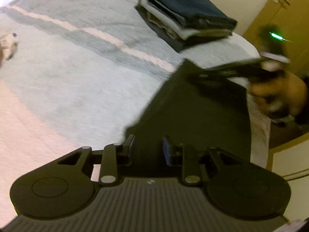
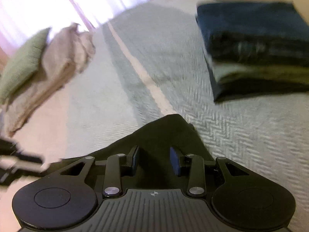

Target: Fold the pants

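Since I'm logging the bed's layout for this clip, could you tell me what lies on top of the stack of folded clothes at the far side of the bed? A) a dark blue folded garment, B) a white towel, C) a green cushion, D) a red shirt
A: in both wrist views the stack of folded clothes is topped by a dark blue folded garment, with paler and black layers beneath it on the bedspread.

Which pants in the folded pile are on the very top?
The dark blue pants top the pile. The pale and tan ones sit under them, and the black pants lie apart by the grippers.
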`<state>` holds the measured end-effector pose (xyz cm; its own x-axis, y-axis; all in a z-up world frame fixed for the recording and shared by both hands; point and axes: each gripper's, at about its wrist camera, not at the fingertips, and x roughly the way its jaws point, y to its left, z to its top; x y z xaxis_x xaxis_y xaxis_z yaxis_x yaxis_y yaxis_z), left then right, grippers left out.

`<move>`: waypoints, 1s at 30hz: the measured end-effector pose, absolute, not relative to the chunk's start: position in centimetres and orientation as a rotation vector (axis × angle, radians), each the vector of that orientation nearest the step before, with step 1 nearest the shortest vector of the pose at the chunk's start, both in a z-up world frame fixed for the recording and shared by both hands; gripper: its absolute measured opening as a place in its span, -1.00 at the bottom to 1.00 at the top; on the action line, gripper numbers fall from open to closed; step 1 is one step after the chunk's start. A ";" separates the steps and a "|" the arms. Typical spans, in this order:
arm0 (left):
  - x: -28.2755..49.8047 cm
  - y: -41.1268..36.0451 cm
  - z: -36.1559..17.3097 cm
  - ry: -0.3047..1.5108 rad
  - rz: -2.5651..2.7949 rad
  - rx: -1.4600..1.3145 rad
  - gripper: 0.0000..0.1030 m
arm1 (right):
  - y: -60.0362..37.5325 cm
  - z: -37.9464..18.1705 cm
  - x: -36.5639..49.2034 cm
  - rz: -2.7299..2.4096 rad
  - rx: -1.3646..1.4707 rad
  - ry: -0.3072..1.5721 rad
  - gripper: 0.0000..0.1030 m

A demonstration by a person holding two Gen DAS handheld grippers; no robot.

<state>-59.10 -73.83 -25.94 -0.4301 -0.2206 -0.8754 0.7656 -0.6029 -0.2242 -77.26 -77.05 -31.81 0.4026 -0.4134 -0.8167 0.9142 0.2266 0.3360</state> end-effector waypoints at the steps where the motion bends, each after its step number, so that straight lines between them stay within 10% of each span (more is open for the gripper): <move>1: -59.6 -73.7 -27.1 0.826 -2.057 1.161 -0.52 | -77.5 -32.6 -77.1 -1.011 0.914 0.670 -0.36; 16: -59.5 -73.6 -31.7 0.843 -2.044 1.206 -0.56 | -68.7 -30.9 -81.1 -1.041 1.052 0.547 -0.36; 30: -55.6 -63.7 -22.8 0.889 -1.930 1.109 -0.54 | -52.5 -20.8 -84.8 -1.318 1.180 0.445 -0.09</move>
